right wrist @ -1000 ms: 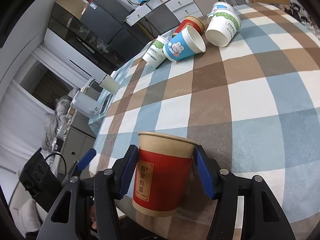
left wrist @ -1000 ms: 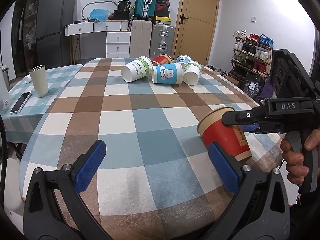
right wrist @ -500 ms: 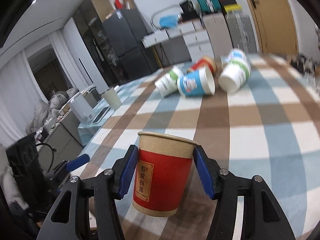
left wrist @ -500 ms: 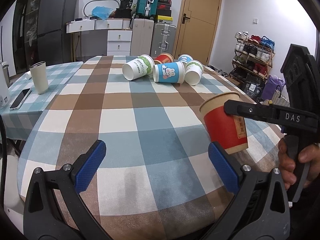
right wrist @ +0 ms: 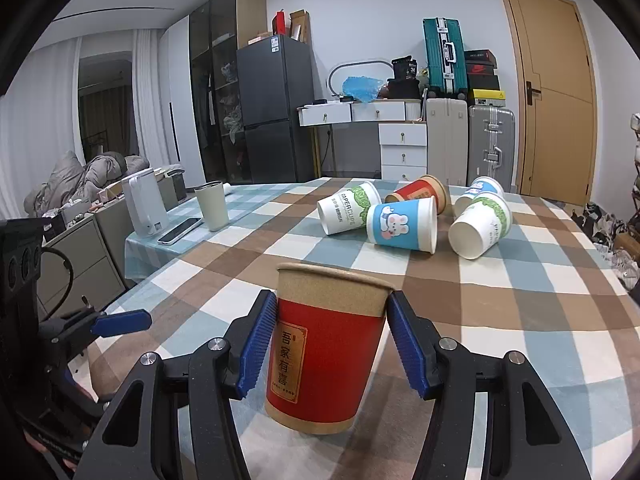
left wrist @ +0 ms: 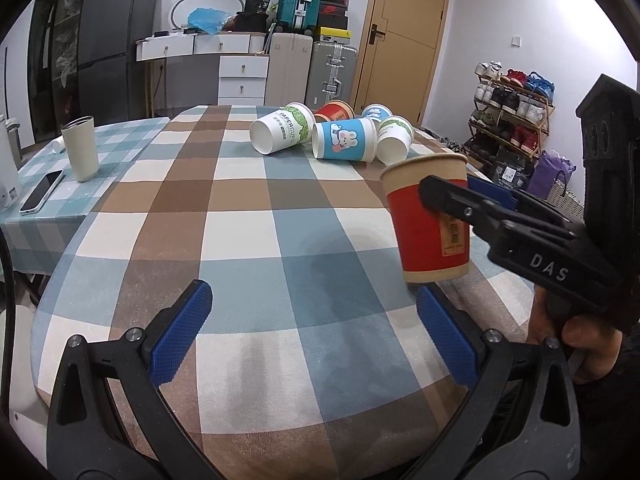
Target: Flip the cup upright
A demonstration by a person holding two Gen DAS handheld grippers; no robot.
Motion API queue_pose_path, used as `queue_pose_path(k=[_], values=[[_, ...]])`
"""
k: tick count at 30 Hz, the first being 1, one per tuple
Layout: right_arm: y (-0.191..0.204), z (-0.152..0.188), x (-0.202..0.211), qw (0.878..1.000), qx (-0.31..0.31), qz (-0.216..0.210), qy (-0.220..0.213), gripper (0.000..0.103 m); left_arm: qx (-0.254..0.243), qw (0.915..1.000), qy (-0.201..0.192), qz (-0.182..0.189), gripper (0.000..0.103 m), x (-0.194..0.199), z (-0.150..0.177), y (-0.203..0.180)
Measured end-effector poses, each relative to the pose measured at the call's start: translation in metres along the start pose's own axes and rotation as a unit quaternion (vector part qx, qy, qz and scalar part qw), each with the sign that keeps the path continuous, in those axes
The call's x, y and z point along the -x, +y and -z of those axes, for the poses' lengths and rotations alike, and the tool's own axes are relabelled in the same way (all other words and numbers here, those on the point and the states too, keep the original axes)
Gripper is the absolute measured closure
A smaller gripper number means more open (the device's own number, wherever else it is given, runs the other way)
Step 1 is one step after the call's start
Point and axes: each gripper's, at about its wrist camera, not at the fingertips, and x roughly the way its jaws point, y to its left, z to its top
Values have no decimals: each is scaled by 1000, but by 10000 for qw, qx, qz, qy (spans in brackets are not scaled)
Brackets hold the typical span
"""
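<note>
Gripping a red paper cup with a kraft-brown rim [right wrist: 328, 354], the right gripper [right wrist: 332, 340] has turned it from tilted to upright, mouth up, near the worktop's [left wrist: 240, 216] near right edge, ready for setting down. The left gripper [left wrist: 312, 332] hangs empty, jaws wide.

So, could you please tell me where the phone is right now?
The phone lies flat on the side table at the left, between the kettle and the cream tumbler.
</note>
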Motion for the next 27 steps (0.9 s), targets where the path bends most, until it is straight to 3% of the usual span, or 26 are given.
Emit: queue_pose_path(k=[8, 14, 27], values=[[7, 6, 14, 9996, 277, 2, 18, 45, 52, 10000, 15, -9, 1, -1, 0, 3], [2, 23, 35, 9989, 355, -294, 12, 45, 52, 10000, 12, -14, 1, -1, -1, 4], [8, 44, 38, 9979, 506, -339, 210, 49, -32, 10000, -5, -25, 1, -3, 0, 2]])
